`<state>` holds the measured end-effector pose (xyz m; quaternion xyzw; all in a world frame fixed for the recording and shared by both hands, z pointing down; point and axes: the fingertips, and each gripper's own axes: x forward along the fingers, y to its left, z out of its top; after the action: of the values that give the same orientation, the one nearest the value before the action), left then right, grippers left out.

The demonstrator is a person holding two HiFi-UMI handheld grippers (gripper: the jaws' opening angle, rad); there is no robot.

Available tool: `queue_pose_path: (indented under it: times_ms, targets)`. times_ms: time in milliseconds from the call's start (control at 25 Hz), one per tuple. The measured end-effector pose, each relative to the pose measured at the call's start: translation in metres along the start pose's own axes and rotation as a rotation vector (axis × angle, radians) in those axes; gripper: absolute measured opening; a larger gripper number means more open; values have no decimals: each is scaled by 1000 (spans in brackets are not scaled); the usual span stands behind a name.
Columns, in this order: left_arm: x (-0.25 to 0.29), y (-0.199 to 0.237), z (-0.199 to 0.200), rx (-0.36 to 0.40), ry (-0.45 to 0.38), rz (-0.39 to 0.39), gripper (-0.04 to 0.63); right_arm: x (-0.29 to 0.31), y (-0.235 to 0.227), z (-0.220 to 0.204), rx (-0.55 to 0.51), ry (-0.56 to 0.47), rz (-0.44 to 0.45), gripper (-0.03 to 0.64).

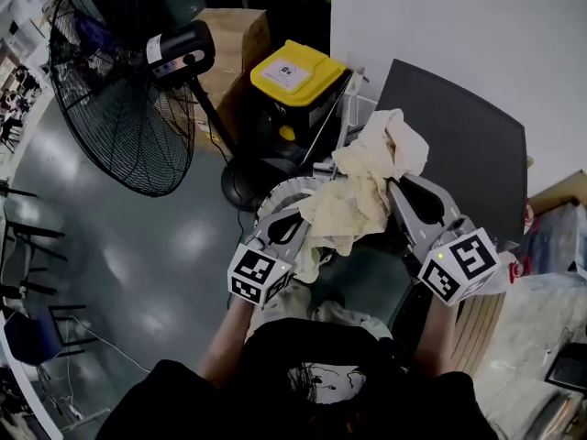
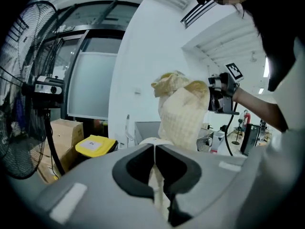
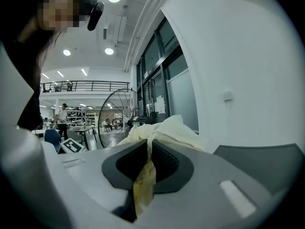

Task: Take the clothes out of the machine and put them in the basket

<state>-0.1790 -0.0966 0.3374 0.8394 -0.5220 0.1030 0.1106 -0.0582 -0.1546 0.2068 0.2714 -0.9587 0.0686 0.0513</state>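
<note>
Two hand-held grippers: the left gripper (image 2: 155, 149) and the right gripper (image 3: 147, 149) each have their jaws clamped on a fold of the cream waffle-weave cloth (image 1: 362, 186), which hangs bunched in the air between them, in front of the person. Whether it is one piece or two I cannot tell. It covers most of a pale ribbed rim (image 1: 278, 191) beneath, too hidden to identify. Behind stand one dark grey flat panel (image 1: 463, 136), one black bin with a yellow lid (image 1: 295, 73), one black pedestal fan (image 1: 115, 90) and one brown cardboard box (image 1: 234, 35), cut off by the fan.
</note>
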Motion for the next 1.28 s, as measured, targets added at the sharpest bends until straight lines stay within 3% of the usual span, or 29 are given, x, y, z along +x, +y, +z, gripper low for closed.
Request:
queue_pose_path:
  times_ms: [280, 520, 880, 1280]
  targets:
    - [-4, 44, -12, 13, 83, -51, 12, 55, 18, -50, -80, 181, -92, 60]
    - [6, 80, -52, 18, 192, -136, 12, 99, 32, -103, -40, 292, -137, 60]
    - [32, 121, -153, -7, 401, -251, 12, 137, 49, -227, 41, 484, -209, 60]
    - [61, 150, -294, -48, 656, -283, 12, 170, 71, -399, 75, 742, -160, 60]
